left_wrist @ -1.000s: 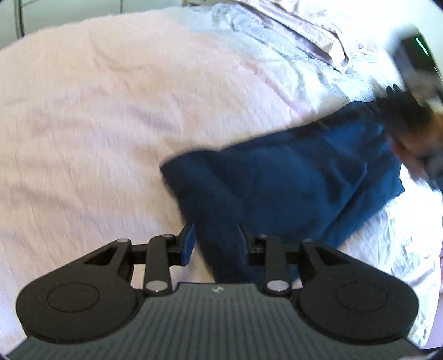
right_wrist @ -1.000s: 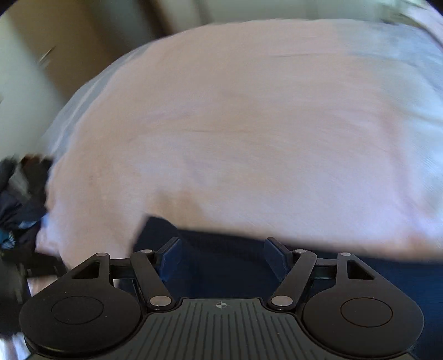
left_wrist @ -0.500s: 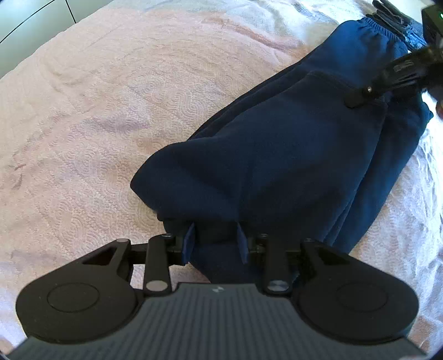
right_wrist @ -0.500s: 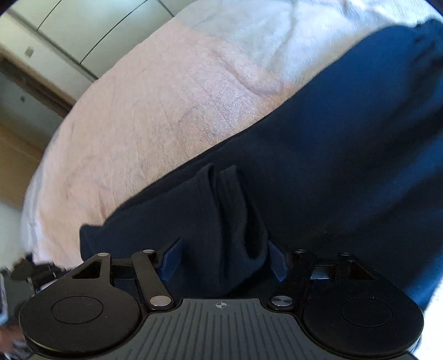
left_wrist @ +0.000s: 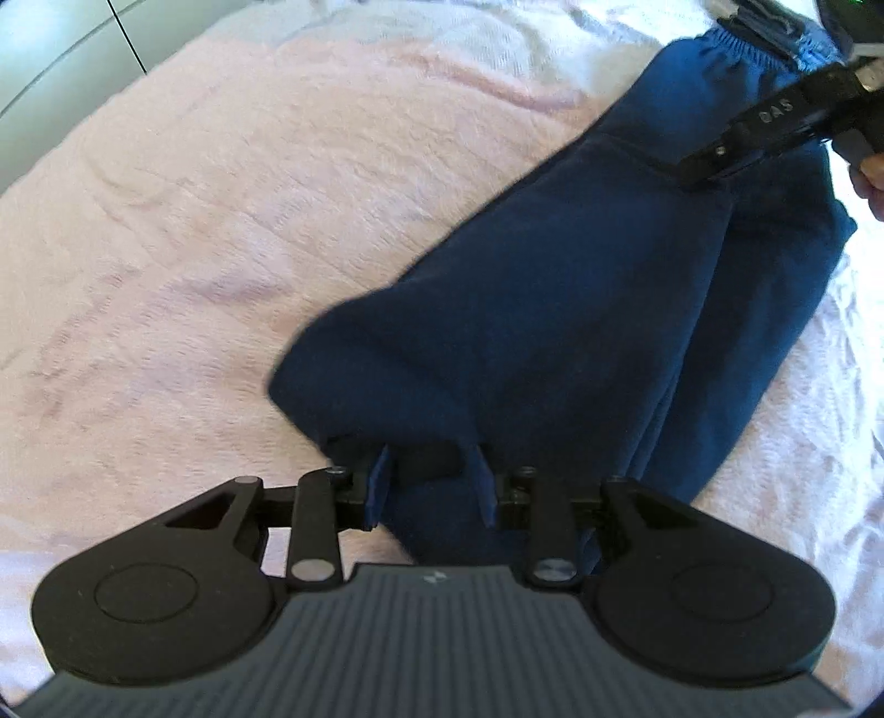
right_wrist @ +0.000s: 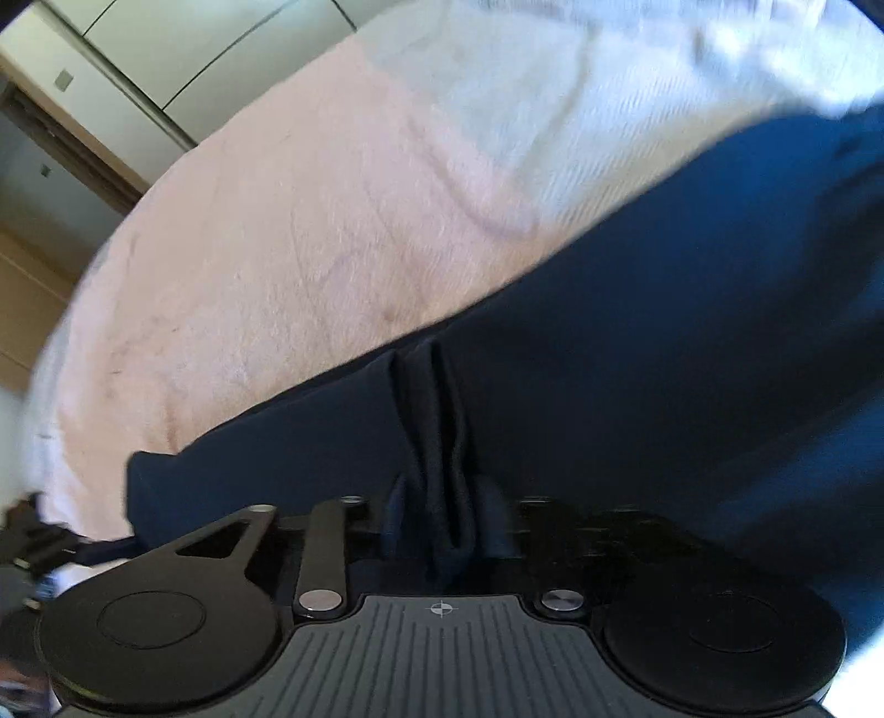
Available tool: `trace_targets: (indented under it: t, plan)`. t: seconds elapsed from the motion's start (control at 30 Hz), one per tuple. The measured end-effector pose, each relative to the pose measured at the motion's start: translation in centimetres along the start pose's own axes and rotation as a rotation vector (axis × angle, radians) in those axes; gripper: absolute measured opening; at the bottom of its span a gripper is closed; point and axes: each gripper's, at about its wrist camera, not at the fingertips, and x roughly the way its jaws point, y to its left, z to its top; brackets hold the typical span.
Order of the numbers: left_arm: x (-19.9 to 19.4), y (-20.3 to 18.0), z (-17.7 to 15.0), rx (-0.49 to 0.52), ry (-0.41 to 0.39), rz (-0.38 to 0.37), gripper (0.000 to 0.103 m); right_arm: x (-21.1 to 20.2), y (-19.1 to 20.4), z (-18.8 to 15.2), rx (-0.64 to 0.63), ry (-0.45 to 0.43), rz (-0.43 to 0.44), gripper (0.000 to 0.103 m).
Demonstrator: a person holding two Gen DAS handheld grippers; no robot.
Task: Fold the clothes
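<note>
Navy sweatpants [left_wrist: 552,309] lie folded lengthwise on the pink bedspread [left_wrist: 221,221] — the left gripper [left_wrist: 428,486] clamps the cuff end, while the right gripper [right_wrist: 447,519], its jaws opening, has a pinched ridge of the dark cloth between its pads near the waistband.

Pink bedspread [left_wrist: 232,232]; pale cupboard doors [right_wrist: 182,49].
</note>
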Motion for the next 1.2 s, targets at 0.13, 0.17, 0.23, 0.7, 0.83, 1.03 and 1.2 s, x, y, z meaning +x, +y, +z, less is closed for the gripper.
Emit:
trace_targets:
  t: [0.13,0.17,0.23,0.7,0.83,1.03,1.2]
  plan:
    - [-2.4,1.0,-0.7,0.105,-0.106,0.031,0.028,-3.6,3.9,-2.3,-0.098,-0.129,-0.008,0.044]
    - [-2.4,1.1,-0.8,0.146,-0.123,0.028,0.028,-3.4,4.9,-3.0,-0.118,-0.125,0.024,0.044]
    - [-1.0,1.3,-0.9,0.233,-0.122,-0.002,0.028,-2.7,6.9,-4.3,-0.159,-0.113,0.092,0.044]
    - [-0.2,7.8,-1.9,0.388,-0.13,-0.043,0.032,-1.4,16.8,-11.1,-0.365,-0.078,-0.038,0.047]
    - [-1.6,7.4,-4.7,0.642,-0.229,0.02,0.045,-0.6,24.5,-14.9,-0.604,-0.086,-0.039,0.071]
    - [-0.6,5.4,-9.5,1.013,-0.364,0.053,0.046,6.5,30.5,-19.5,-0.934,-0.041,-0.203,0.071]
    - [2.7,3.9,-12.1,1.295,-0.486,0.115,0.049,7.1,29.9,-20.6,-1.035,-0.06,-0.303,0.032]
